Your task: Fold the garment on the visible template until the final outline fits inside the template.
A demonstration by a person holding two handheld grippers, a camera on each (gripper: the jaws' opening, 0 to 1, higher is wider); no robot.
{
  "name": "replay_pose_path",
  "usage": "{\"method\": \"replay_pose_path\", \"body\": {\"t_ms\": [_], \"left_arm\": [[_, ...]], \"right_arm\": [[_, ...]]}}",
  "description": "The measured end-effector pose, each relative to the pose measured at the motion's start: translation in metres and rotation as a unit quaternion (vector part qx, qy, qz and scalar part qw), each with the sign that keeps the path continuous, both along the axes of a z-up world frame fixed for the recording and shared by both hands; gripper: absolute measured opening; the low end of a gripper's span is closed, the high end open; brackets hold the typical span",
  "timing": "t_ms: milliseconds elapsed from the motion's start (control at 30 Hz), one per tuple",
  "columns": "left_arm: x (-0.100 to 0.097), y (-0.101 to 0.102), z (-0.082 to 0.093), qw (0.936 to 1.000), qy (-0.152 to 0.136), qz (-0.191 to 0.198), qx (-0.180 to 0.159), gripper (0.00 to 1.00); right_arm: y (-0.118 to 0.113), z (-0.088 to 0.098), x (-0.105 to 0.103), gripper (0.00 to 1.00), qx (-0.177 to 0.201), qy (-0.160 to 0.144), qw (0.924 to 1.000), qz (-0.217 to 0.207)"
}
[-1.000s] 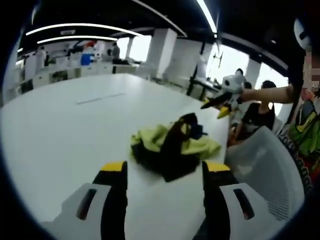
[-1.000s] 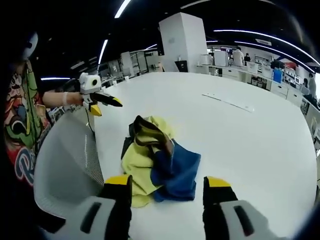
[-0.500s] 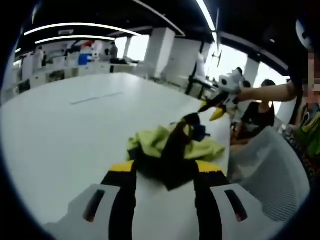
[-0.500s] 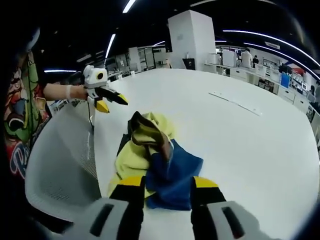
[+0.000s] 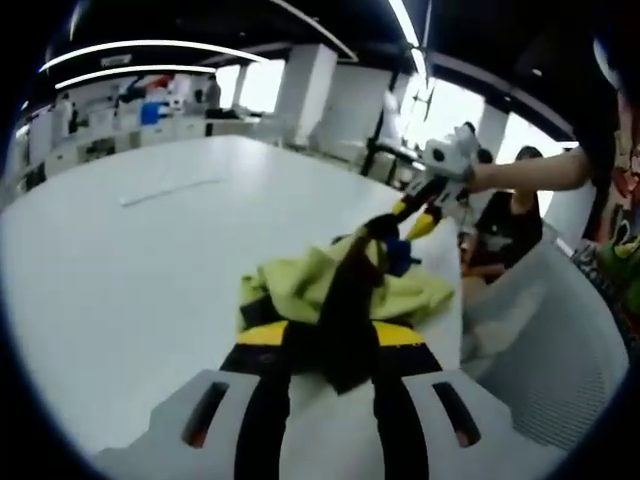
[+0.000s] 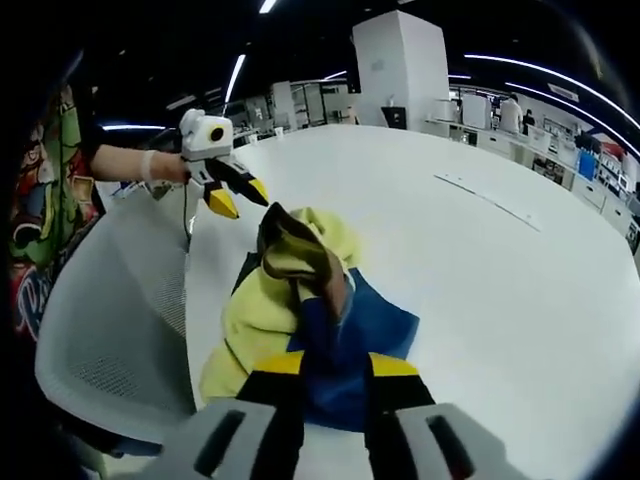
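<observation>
garment (image 5: 340, 290): lying bunched near the white table (image 5: 120, 260) edge, beside a mesh chair (image 6: 110, 320)
left gripper (image 5: 322, 345): pinching the dark fold, probably for spreading
right gripper (image 6: 335, 368): clamping blue cloth, same reason

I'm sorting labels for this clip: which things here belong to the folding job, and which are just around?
Part of the job:
- garment, crumpled yellow, blue and dark cloth
- white table it lies on
- left tool, closing on the cloth
- right tool, likewise

Just around:
- grey mesh chair
- white strip farther along the table
- seated person
</observation>
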State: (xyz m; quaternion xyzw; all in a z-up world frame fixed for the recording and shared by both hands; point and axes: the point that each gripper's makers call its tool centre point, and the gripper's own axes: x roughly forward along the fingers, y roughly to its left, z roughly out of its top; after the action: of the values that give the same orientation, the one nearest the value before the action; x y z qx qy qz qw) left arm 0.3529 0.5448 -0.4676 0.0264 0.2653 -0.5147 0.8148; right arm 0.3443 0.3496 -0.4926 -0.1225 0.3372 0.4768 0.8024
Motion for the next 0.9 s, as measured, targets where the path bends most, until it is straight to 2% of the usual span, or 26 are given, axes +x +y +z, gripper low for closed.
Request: {"method": "replay_pose_path", "body": {"t_ms": [100,267,367,633,767,900], "left_arm": [[0.001,-0.006,0.000,1.0000,0.000,0.000,0.000,0.26],[0.002,-0.008,-0.013,0.9998,0.008,-0.011,0.015,0.25],[0.002,-0.012,-0.010,0.9998,0.008,-0.011,0.013,0.24],[0.003,-0.010,-0.018,0.9995,0.025,-0.008,0.015,0.14],[0.002,-0.010,-0.022,0.9994,0.028,-0.008,0.018,0.12],[0.001,-0.008,-0.024,0.9991,0.036,-0.003,0.021,0.05]], "right_arm": [[0.002,-0.003,0.000,0.16,0.000,0.005,1.0000,0.006],[0.004,-0.006,0.000,0.14,-0.005,0.003,0.9999,0.015],[0.004,-0.008,-0.002,0.11,-0.012,0.004,0.9997,0.022],[0.006,-0.007,-0.004,0.06,-0.011,0.001,0.9995,0.029],[0.006,-0.006,-0.003,0.03,-0.010,-0.004,0.9994,0.033],[0.006,-0.007,-0.004,0.00,-0.009,0.000,0.9994,0.033]]}}
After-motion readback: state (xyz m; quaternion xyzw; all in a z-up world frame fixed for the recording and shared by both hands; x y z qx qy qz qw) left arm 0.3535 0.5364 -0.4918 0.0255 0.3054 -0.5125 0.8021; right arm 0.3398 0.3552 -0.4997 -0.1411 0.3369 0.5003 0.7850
